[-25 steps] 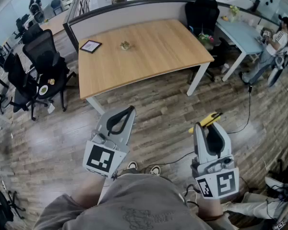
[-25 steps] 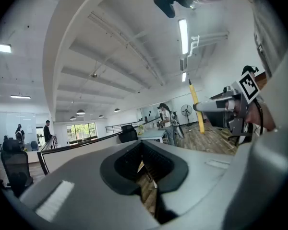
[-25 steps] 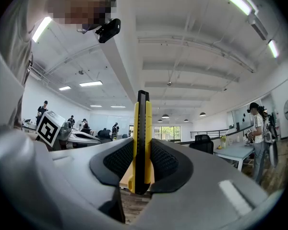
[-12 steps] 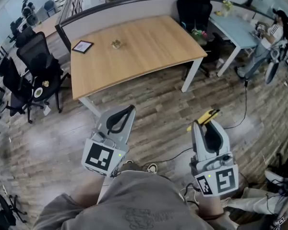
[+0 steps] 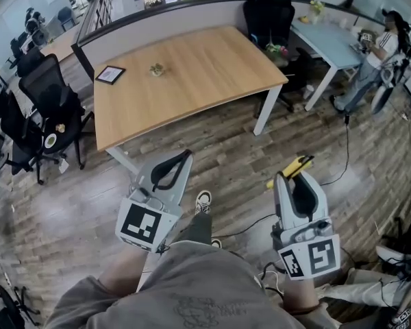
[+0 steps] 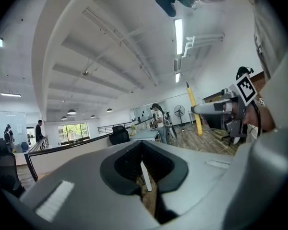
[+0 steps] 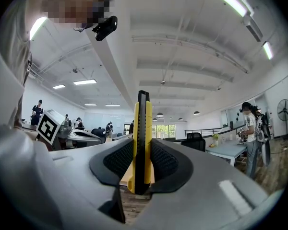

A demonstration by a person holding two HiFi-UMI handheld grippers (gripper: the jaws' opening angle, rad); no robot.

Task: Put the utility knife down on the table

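My right gripper (image 5: 292, 177) is shut on a yellow and black utility knife (image 5: 292, 171), which sticks out past its tips over the wooden floor. In the right gripper view the utility knife (image 7: 141, 143) stands upright, clamped between the jaws of the right gripper (image 7: 142, 178). My left gripper (image 5: 178, 163) is shut with nothing in it, level with the right one. In the left gripper view the jaws of the left gripper (image 6: 145, 178) are closed. The wooden table (image 5: 185, 74) lies ahead of both grippers, some way off.
A small framed picture (image 5: 110, 74) and a little plant (image 5: 156, 68) sit on the table's far left. Black office chairs (image 5: 44, 105) stand to the left, another chair (image 5: 272, 19) behind the table. A person (image 5: 377, 53) sits at a blue desk (image 5: 332, 40) on the right. Cables cross the floor.
The table has shifted left and nearer in the head view as I step forward; one foot now shows ahead. Both grippers keep their pose, the knife still held.
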